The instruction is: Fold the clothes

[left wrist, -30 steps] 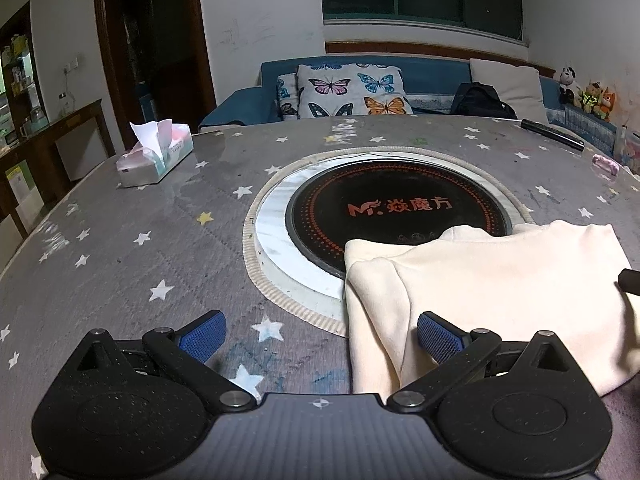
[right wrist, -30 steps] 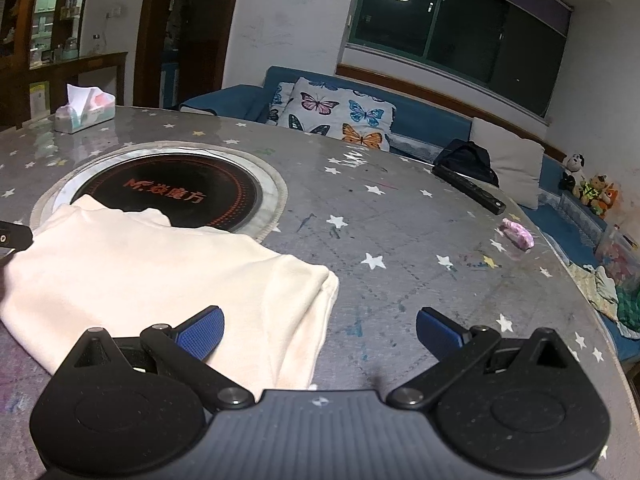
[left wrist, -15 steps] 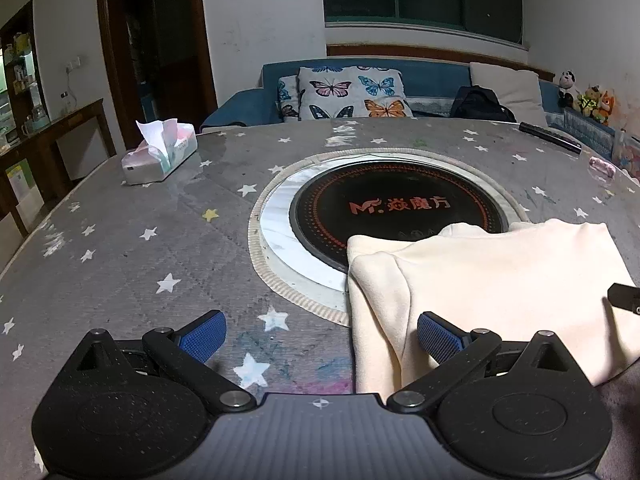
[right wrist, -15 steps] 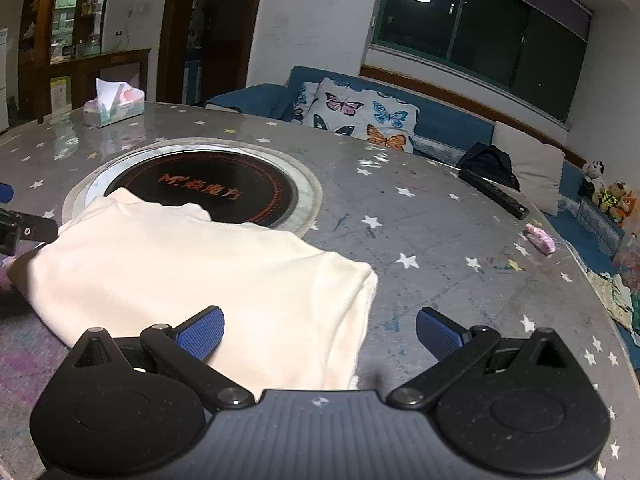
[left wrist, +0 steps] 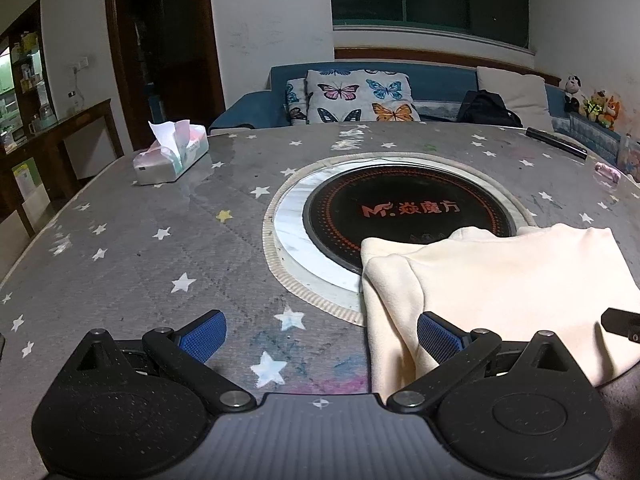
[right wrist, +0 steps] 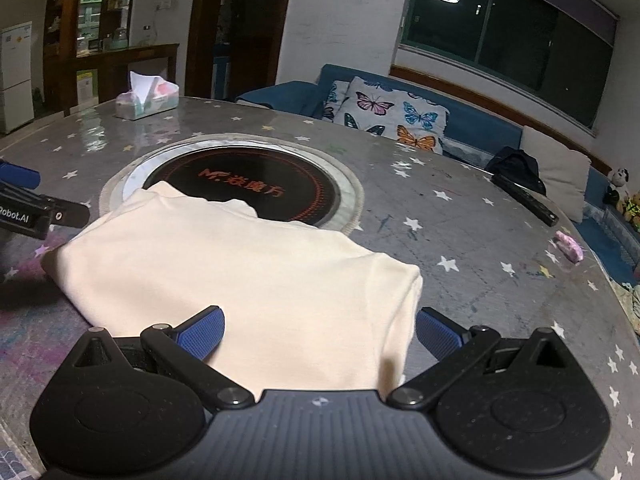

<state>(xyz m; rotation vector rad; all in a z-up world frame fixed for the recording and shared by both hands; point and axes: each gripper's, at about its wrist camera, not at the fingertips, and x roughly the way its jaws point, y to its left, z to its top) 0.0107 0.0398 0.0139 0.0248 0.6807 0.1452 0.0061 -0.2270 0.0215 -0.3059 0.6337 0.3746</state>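
A folded cream garment point(left wrist: 500, 280) lies flat on the grey star-patterned table point(left wrist: 160, 264), partly over the black round hob. It also shows in the right wrist view point(right wrist: 248, 276). My left gripper point(left wrist: 320, 336) is open and empty at the garment's left edge; its right finger point(left wrist: 438, 338) is over the cloth. My right gripper point(right wrist: 320, 332) is open, with the garment's near right corner between its fingers. The left gripper point(right wrist: 24, 204) appears at the left of the right wrist view. A tip of the right gripper point(left wrist: 622, 324) shows at the right of the left wrist view.
A black induction hob point(left wrist: 408, 216) in a white ring sits mid-table. A tissue box point(left wrist: 172, 156) stands at the far left. A black remote point(right wrist: 524, 200) and a pink item point(right wrist: 570, 246) lie far right. A sofa with butterfly cushions point(left wrist: 356, 96) is behind the table.
Both grippers have pulled back and risen a little. The right gripper has swung left, so the garment now fills the space between its fingers. The garment has not moved.
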